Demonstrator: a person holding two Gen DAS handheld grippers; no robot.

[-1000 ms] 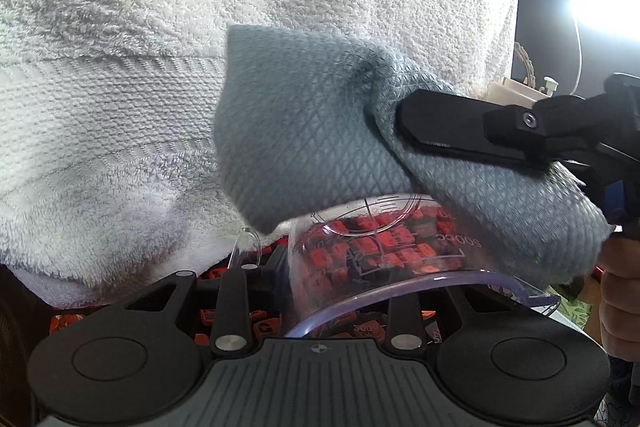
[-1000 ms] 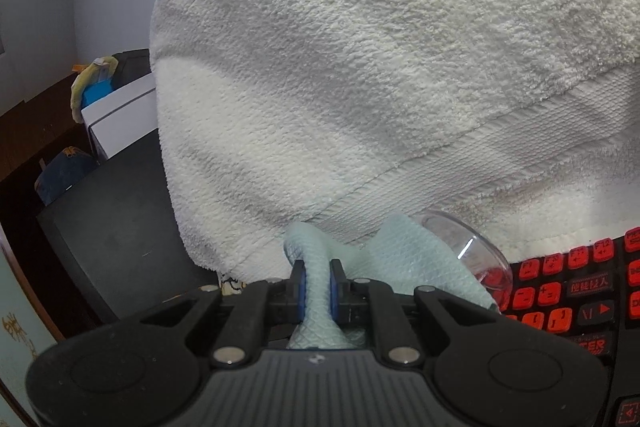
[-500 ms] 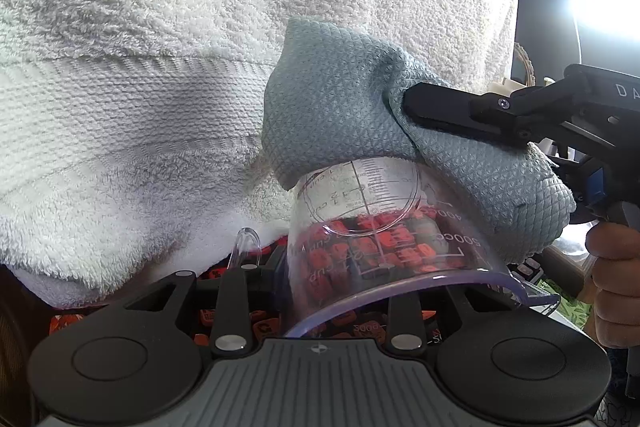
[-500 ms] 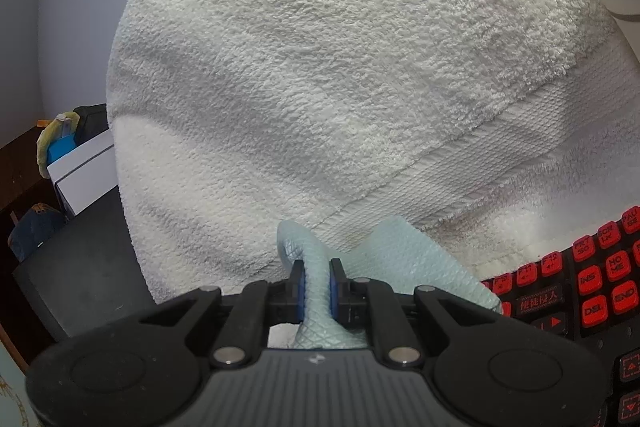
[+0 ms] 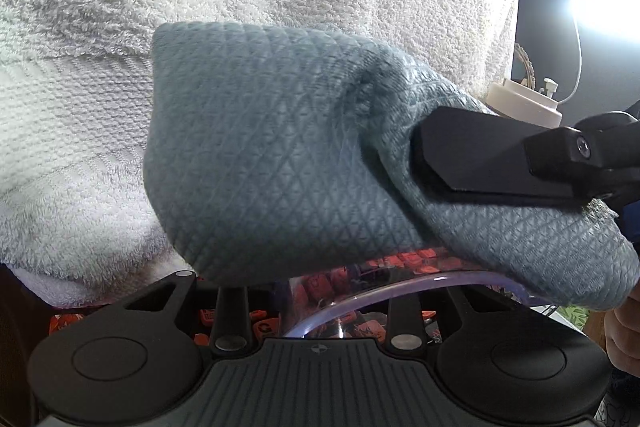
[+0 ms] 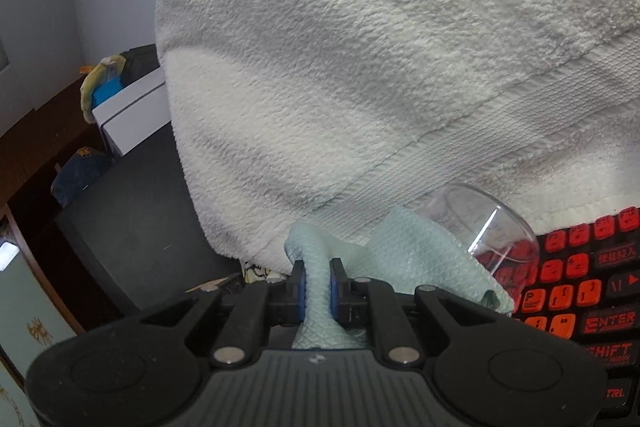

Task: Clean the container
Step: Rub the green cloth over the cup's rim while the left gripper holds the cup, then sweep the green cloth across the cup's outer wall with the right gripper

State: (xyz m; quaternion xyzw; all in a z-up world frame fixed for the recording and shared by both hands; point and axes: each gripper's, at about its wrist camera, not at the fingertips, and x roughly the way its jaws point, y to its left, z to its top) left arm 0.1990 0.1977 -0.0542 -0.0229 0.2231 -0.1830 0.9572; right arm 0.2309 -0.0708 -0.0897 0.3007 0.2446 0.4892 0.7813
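— Glass, clear and marked with a scale: the container (image 5: 400,291) lies on its side between the prongs of the left claw (image 5: 316,291), mouth towards that camera. Why hold it so?

— So the wall is offered sideways to the wiping hand. Whether the left claw truly pinches the rim I cannot tell; its tips are hidden under the cloth.

— And the grey-green cloth (image 6: 316,291)?

— Clamped in the right claw (image 6: 317,285), its blue pads closed narrow on a fold. The loose part is draped over the container's outer wall, covering most of it.

— What lies beneath?

— A keyboard with red keys (image 6: 580,291), visible through the glass, and a white towel (image 6: 360,67) heaped behind. The container sits just above the keys, so I judge it is held up rather than resting
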